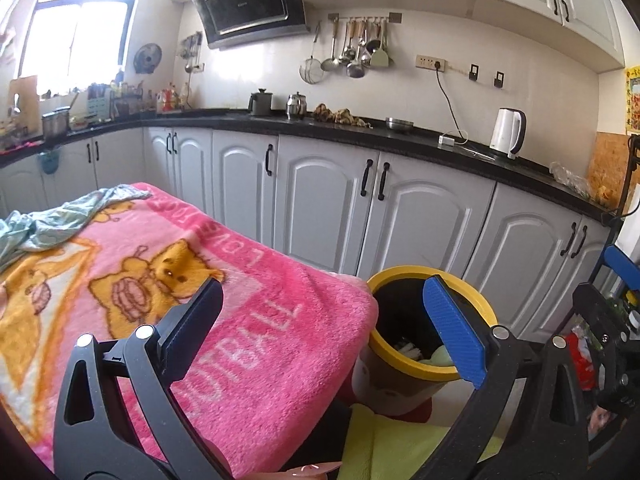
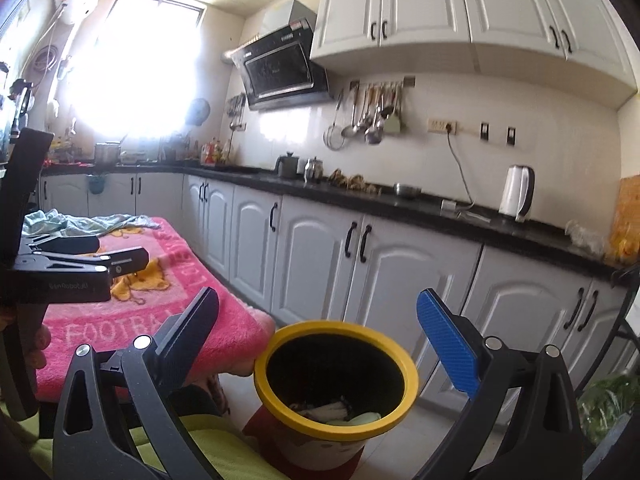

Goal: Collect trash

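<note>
Left wrist view: left gripper (image 1: 324, 328) jaws spread, empty, over the pink blanket (image 1: 248, 320) on the table; yellow-rimmed bin (image 1: 400, 364) at lower centre-right, just beside the table edge, scraps inside. Right wrist view: right gripper (image 2: 316, 344) jaws spread, empty, above the bin (image 2: 336, 428) at lower centre. No loose trash visible on the blanket; judged advice: scan table before closing.

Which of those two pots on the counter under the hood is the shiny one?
The shiny pot is the right-hand one, nearer the brown heap; the pot to its left is dull and dark.
</note>
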`<state>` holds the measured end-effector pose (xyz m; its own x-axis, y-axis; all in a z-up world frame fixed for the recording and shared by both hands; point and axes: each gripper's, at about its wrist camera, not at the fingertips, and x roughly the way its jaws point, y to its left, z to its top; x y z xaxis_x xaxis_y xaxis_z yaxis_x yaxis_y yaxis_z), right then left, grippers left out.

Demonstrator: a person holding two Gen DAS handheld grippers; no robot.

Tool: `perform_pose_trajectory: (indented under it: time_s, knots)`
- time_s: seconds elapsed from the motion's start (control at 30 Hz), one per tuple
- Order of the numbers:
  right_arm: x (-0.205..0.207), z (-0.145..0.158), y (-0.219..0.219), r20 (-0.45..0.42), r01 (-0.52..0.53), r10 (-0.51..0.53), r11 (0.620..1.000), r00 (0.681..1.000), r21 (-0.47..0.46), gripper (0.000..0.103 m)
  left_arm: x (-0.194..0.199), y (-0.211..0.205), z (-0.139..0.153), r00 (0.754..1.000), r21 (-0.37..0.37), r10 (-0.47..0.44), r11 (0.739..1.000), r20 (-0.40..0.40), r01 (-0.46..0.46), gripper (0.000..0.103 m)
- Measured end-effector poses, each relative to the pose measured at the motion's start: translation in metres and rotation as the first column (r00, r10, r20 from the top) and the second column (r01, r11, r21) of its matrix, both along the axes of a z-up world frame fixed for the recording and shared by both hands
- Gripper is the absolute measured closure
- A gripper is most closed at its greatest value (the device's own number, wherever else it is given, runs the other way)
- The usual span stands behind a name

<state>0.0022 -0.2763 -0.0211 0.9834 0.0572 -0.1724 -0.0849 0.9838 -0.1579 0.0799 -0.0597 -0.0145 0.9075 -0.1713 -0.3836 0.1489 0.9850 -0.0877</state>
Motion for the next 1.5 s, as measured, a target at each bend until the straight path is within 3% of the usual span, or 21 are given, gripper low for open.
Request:
perform_pose_trajectory:
  time_s: [0.33,0.73,1.5]
  knots:
    - [-0.005,-0.019,0.006,-0.058,0.037,-0.04,0.998,0.997,-0.046,0.006,-0.037,-0.001,0.011,0.994,-0.001,0.003,1.0,0.112,-0.003,0.011]
    - [-0.017,-0.02,0.011,-0.014,0.011,-0.012,0.998,1.0,-0.057,0.006,-0.041,-0.002,0.011,0.992,-0.004,-0.001,1.0,0.127,0.002,0.011]
    - [-0.018,-0.02,0.009,-0.017,0.021,-0.022,0.999,1.0,-0.043,0.006,-0.041,-0.001,0.012,0.992,-0.007,0.009,1.0,0.127,-0.008,0.011]
